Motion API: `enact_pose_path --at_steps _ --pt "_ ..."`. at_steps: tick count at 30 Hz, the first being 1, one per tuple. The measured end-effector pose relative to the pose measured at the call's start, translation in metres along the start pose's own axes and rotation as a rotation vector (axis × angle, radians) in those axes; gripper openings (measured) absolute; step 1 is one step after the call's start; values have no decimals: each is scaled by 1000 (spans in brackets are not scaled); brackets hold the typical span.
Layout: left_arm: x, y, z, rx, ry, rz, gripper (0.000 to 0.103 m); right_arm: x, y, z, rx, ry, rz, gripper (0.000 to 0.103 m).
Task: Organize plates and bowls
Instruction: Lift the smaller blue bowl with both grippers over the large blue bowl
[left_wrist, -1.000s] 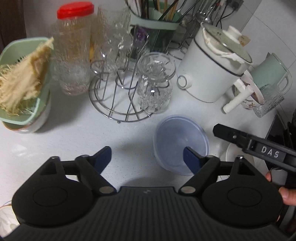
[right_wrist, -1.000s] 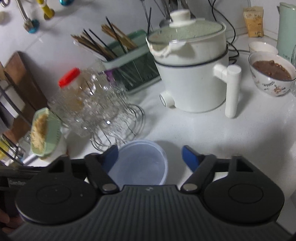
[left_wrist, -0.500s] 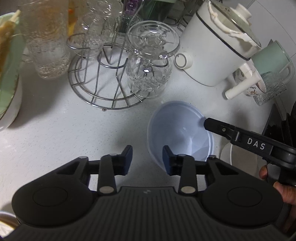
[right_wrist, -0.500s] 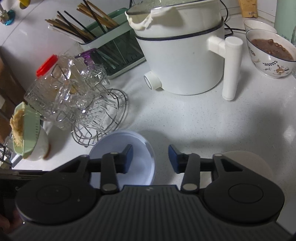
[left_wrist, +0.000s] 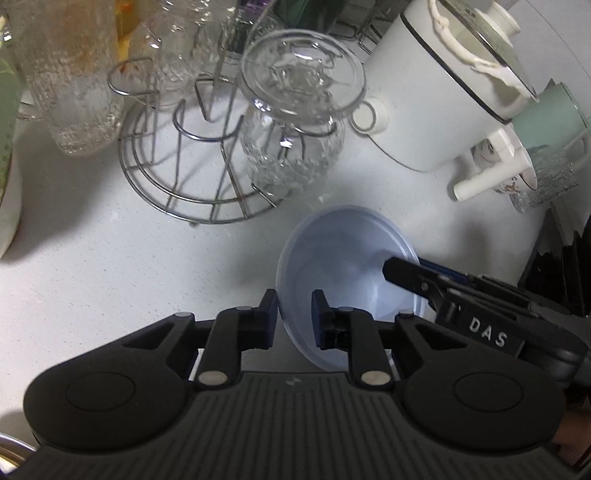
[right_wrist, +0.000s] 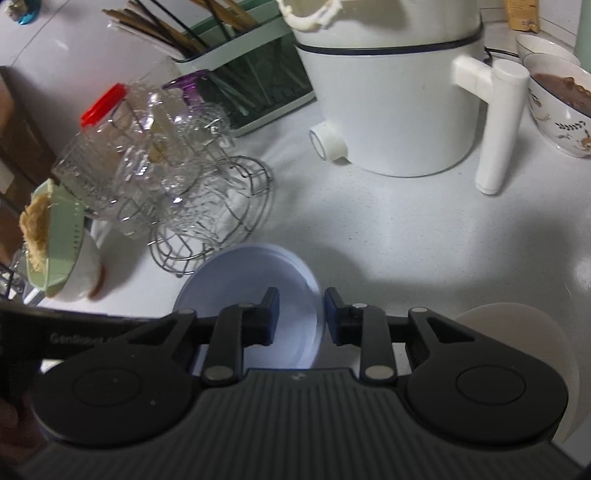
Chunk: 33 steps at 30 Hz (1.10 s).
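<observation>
Left wrist view: the blue bowl sits on the white bench just in front of the wire glass rack, and the left claw pinches its near rim, one pad outside and one inside the wall. Right wrist view: the right claw has just been closing astride the bowl's opposite rim, pads narrow but not clearly pressing. Step in hand looks like a two-claw pickup; next move likely needs the right grip seated, then a level lift.
</observation>
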<state>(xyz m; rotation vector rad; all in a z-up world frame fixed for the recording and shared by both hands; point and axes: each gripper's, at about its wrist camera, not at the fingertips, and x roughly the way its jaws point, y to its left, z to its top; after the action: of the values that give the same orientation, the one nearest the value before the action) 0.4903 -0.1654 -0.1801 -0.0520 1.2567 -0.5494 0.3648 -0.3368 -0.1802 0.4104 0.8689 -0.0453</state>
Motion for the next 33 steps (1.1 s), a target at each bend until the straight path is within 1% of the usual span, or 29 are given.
enact_pose_path --at_steps 4,11,17,23,33 --pt "-11 -2 -3 -5 -27 0 23 -1 -1 0 12 16 18 30" --pt "-40 -9 -12 -21 -73 -3 23 -22 1 -1 23 2 55 30" --pt "-66 -18 -20 -20 -94 -19 23 -46 5 -5 16 -36 79 30" --pt "-92 -28 -35 -8 -135 -17 23 -70 10 -8 14 -57 100 30" --pt "-131 -26 -62 -37 -168 -38 24 -108 21 -21 11 -88 138 30"
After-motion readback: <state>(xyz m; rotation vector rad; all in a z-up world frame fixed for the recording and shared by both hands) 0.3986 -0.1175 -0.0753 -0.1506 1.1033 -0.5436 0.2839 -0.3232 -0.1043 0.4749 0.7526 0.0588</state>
